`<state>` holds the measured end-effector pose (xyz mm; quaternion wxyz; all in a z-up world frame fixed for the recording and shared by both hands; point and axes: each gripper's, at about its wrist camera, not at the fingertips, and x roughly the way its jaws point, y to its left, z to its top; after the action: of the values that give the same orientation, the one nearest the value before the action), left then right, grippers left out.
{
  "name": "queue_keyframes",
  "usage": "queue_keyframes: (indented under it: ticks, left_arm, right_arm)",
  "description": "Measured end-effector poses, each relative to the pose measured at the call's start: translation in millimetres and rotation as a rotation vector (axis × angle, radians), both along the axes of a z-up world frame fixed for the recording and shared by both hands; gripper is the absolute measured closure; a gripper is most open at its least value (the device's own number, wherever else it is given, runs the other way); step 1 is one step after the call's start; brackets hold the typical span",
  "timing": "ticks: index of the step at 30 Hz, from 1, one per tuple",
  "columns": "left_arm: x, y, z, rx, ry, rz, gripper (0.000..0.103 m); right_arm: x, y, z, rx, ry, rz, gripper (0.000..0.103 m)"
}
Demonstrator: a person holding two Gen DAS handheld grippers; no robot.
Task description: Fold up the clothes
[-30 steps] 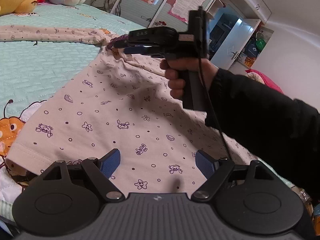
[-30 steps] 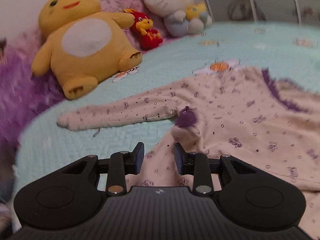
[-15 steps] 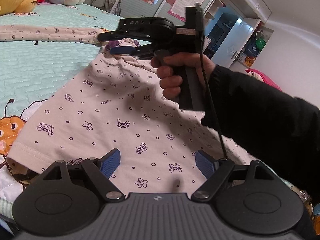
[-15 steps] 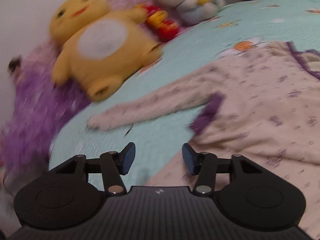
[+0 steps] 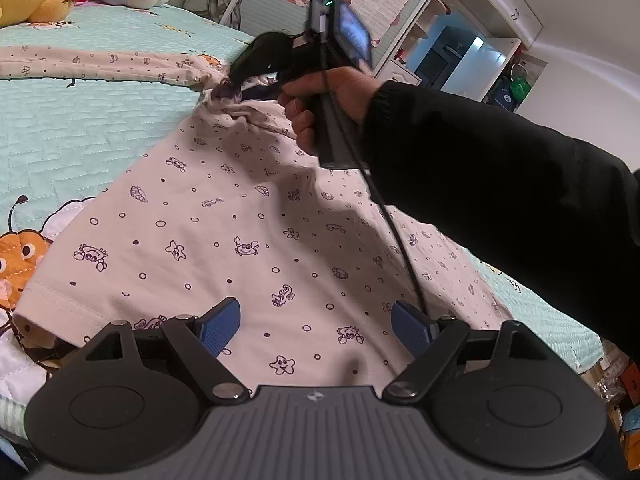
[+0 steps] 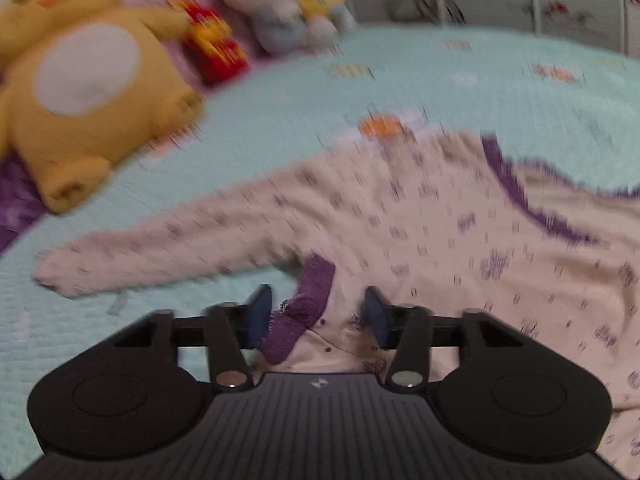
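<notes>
A cream long-sleeved top (image 5: 240, 240) printed with small purple sea creatures lies spread on the bed. My left gripper (image 5: 316, 324) hangs open just above its hem and touches nothing. A hand in a black sleeve (image 5: 500, 184) holds my right gripper (image 5: 240, 88) at the top's far side. Its jaws are closing onto the purple cuff (image 5: 224, 94), and the cloth is gathered into a peak at its tips. In the blurred right wrist view the cuff (image 6: 308, 304) stands bunched between the pads of that gripper (image 6: 316, 312). The other sleeve (image 6: 180, 256) stretches out to the left, and the purple neckline (image 6: 516, 196) is at the right.
A teal quilted bedspread (image 5: 80, 128) with cartoon patches covers the bed. A yellow plush toy (image 6: 80, 92), a red one (image 6: 212, 48) and a white one (image 6: 276, 4) sit at the head. Cupboards and shelves (image 5: 460, 52) stand beyond the bed.
The right gripper swung out to the left with its jaws wider, then came down over the purple cuff. The cloth there is now bunched up. The left gripper kept still.
</notes>
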<state>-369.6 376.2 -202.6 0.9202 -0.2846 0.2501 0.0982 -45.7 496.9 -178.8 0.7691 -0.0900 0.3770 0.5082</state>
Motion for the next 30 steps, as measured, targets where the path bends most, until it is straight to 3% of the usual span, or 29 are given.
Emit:
queue_keyframes:
  ticks: [2, 6, 8, 10, 11, 13, 15, 18, 19, 22, 27, 30]
  left_arm:
    - [-1, 0, 0, -0.006, -0.003, 0.000, 0.017]
    - [-1, 2, 0, -0.018, -0.007, 0.000, 0.017]
    - [-1, 2, 0, -0.021, -0.007, -0.001, 0.017]
    - [-1, 2, 0, -0.022, -0.007, -0.001, 0.017]
    - [-1, 2, 0, -0.022, -0.008, -0.001, 0.017]
    - [-1, 2, 0, -0.022, -0.008, -0.001, 0.017]
    - [-2, 3, 0, -0.023, -0.008, -0.001, 0.017]
    - [-1, 3, 0, -0.023, -0.007, -0.001, 0.017]
    - [-1, 3, 0, -0.022, -0.007, -0.002, 0.017]
    - [-1, 3, 0, -0.020, -0.005, -0.001, 0.016]
    - [-1, 1, 0, -0.006, -0.001, -0.004, 0.016]
    - [-1, 1, 0, -0.007, -0.001, -0.003, 0.016]
  right_arm:
    - [9, -7, 0, 0.036, 0.033, -0.079, 0.099]
    - [22, -46, 37, 0.364, 0.049, -0.195, 0.099]
    - [26, -46, 47, 0.401, 0.035, -0.219, 0.096]
    - [28, -31, 38, 0.347, 0.065, -0.187, 0.090]
    - [28, -22, 26, 0.309, 0.101, -0.170, 0.075]
    - [27, -7, -1, 0.222, 0.169, -0.146, 0.059]
    - [18, -12, -8, 0.204, 0.152, -0.178, 0.059]
    - [9, -47, 2, 0.356, 0.144, -0.197, 0.059]
    - [7, -54, 6, 0.366, 0.127, -0.200, 0.059]
    - [14, -60, 3, 0.324, 0.102, -0.199, 0.059]
    - [46, -42, -30, 0.225, 0.242, -0.252, 0.061]
    - [39, -73, -18, 0.393, 0.252, -0.273, 0.060]
